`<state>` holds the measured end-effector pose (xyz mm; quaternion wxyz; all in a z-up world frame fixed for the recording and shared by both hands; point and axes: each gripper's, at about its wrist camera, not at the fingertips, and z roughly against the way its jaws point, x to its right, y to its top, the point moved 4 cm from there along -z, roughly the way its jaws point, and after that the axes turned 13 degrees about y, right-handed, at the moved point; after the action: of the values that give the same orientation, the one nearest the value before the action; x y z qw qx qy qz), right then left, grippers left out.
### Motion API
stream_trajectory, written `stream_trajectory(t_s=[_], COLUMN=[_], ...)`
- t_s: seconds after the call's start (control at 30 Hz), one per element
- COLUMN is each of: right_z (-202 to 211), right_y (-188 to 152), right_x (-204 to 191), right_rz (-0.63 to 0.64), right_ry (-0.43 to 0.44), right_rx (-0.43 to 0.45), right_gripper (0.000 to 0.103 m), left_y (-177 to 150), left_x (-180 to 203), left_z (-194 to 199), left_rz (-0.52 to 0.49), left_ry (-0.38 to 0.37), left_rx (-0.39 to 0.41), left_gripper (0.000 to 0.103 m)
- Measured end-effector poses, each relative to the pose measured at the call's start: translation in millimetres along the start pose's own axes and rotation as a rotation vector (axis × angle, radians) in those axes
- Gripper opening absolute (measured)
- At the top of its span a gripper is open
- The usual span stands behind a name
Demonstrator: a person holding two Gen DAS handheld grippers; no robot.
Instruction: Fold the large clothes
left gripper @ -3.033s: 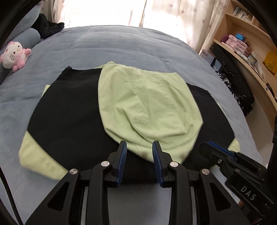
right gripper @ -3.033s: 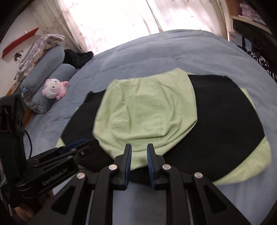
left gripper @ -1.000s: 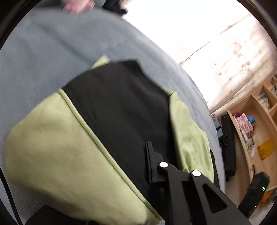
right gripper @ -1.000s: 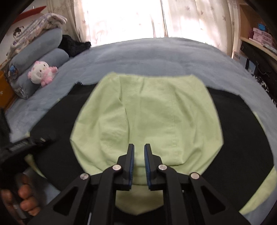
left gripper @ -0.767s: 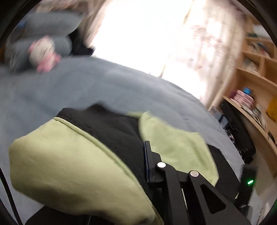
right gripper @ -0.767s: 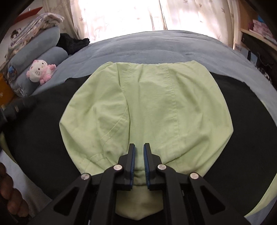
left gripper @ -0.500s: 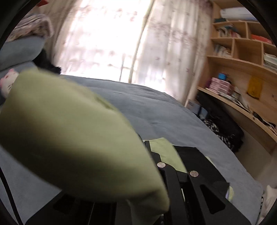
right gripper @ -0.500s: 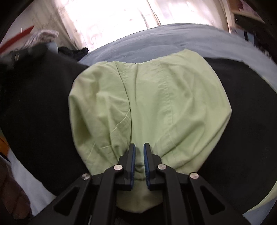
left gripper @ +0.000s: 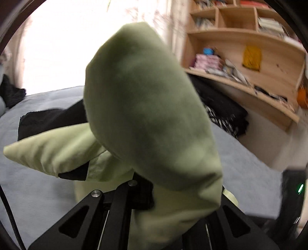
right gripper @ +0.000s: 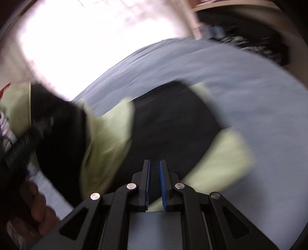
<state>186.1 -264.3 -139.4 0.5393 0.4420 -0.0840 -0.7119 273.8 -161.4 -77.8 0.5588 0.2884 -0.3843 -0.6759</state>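
Here the left claw (left gripper: 154, 192) grips the green-and-black garment (left gripper: 146, 107), draped over it; right claw (right gripper: 154, 184) closed, empty.

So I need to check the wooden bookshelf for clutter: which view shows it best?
The left wrist view: the bookshelf fills its upper right, with books and boxes showing, though slightly blurred. The right wrist view catches only a smeared strip of it.

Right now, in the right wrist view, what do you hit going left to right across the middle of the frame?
The other hand-held gripper at the left edge → raised black-and-green flap of the garment → black panel of the garment lying flat → its light green sleeve end → bare blue bedspread.
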Motion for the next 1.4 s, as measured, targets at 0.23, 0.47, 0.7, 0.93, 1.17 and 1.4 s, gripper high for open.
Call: stream_trajectory(t_s=[0.23, 0.47, 0.7, 0.93, 1.17, 1.4], right_z=[27.8, 29.2, 37.8, 40.3, 55.1, 71.1], right_y=[3.1, -5.5, 4.0, 5.3, 19.3, 35.1], right_x=[61.6, 73.7, 82.9, 83.4, 66.4, 45.7], right_rz=[-0.124, -0.165, -0.167, -0.158, -0.104, -0.06], right_ry=[-0.109, -0.085, -0.099, -0.116, -0.098, -0.059], right_rx=[0.041, 0.033, 0.059, 0.023, 0.018, 0.026], right_gripper=[0.01, 0.01, 0.01, 0.01, 0.01, 0.032], left_y=[-40.6, -89.7, -80.5, -89.1, -81.2, -64.9], left_x=[66.6, 91.2, 99.6, 100.2, 95.3, 96.8], left_z=[-41.8, -73.4, -68.5, -57.9, -40.4, -8.6], left_rz=[-0.193, -0.451, -0.436, -0.424, -0.405, -0.41], left_ry=[-0.027, 0.047, -0.004, -0.009, -0.043, -0.043], left_rx=[-0.138, -0.236, -0.239, -0.283, -0.325, -0.282], left_gripper=[0.006, 0.008, 0.008, 0.009, 0.029, 0.064])
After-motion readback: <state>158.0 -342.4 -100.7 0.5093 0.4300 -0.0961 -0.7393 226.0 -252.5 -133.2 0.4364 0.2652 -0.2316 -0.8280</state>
